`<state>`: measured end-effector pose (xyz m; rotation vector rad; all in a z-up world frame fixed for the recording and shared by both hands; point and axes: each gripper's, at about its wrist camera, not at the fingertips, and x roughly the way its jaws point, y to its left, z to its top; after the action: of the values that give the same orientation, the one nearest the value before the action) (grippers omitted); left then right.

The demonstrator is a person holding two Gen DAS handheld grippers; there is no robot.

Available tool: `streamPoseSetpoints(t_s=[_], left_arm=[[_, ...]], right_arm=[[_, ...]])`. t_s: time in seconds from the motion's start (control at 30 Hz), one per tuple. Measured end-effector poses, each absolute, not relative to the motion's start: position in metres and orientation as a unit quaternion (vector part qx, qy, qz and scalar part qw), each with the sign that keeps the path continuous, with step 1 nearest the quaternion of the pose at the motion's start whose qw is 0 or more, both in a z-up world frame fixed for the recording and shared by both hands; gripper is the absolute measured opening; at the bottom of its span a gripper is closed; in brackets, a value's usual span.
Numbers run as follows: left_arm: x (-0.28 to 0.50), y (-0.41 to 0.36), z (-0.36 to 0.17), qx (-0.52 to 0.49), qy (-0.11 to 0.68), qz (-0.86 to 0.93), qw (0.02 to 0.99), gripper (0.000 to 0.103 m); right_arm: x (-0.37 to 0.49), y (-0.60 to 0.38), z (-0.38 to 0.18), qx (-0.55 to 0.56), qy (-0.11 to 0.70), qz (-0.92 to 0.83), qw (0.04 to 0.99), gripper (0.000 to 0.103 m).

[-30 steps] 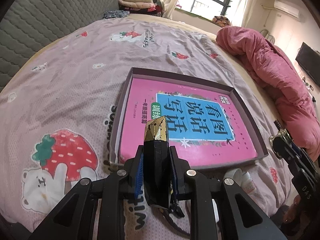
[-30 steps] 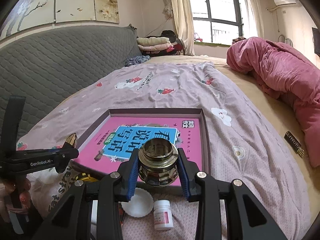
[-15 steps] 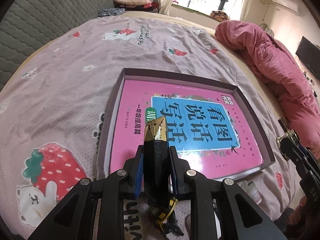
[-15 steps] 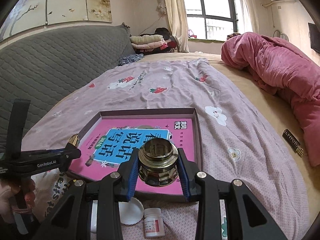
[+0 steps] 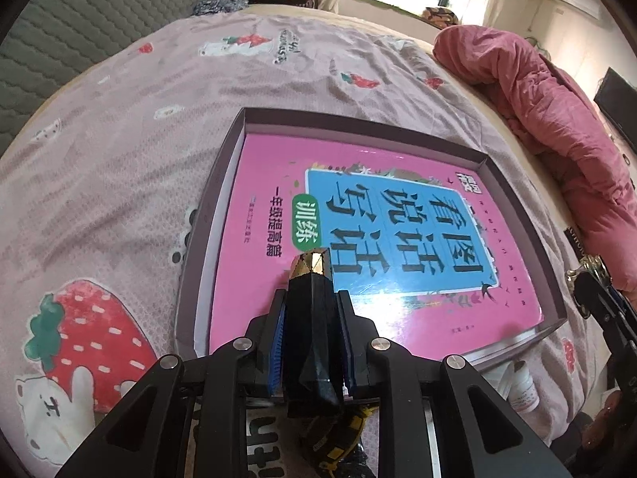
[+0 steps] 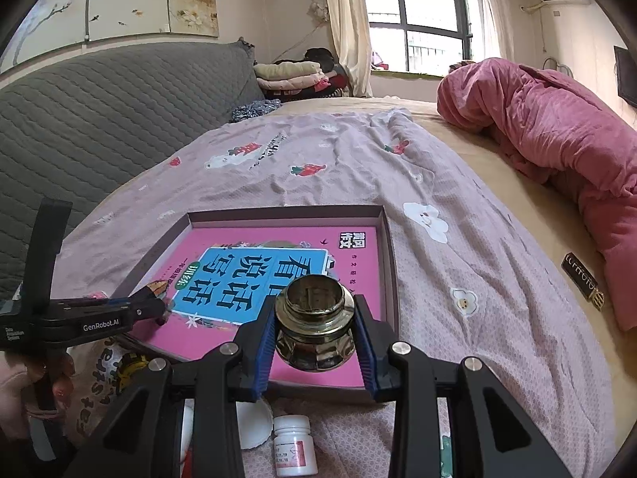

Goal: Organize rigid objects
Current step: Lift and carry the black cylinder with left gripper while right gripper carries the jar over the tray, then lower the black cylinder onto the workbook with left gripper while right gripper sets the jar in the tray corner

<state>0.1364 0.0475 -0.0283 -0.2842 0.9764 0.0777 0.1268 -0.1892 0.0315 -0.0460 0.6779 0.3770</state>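
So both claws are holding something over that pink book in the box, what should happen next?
Probably lower the left gripper and set its black-and-gold faceted piece on the pink book inside the shallow box; its tip already hovers there.

Black tongs [image 5: 311, 342], blue pads [image 6: 263, 354], silver screws, white "GenRobot.AI" lettering; pink sleeve.

Glossy pink book cover [image 5: 370, 239], shiny gold metallic jar [image 6: 314, 326], soft matt cloth bedsheet [image 5: 119, 151].
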Motion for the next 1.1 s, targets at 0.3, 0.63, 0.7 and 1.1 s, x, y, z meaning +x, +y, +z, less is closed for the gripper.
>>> streamPoseSetpoints(t_s=[0.3, 0.63, 0.7, 1.1], left_arm=[[0.14, 0.049, -0.035, -0.139, 0.464, 0.031, 0.874, 0.023], [0.147, 0.05, -0.037, -0.144, 0.458, 0.036, 0.876, 0.023], [0.148, 0.05, -0.037, -0.144, 0.458, 0.036, 0.877, 0.023], [0.144, 0.047, -0.037, -0.132, 0.456, 0.038, 0.879, 0.022]], right_arm=[[0.132, -0.191, 0.024, -0.017, 0.34, 0.18, 0.923, 0.036], [0.135, -0.188, 0.016, -0.02, 0.347, 0.18, 0.92, 0.036], [0.135, -0.187, 0.015, -0.021, 0.349, 0.179, 0.92, 0.036], [0.143, -0.183, 0.005, -0.031, 0.359, 0.176, 0.916, 0.036]])
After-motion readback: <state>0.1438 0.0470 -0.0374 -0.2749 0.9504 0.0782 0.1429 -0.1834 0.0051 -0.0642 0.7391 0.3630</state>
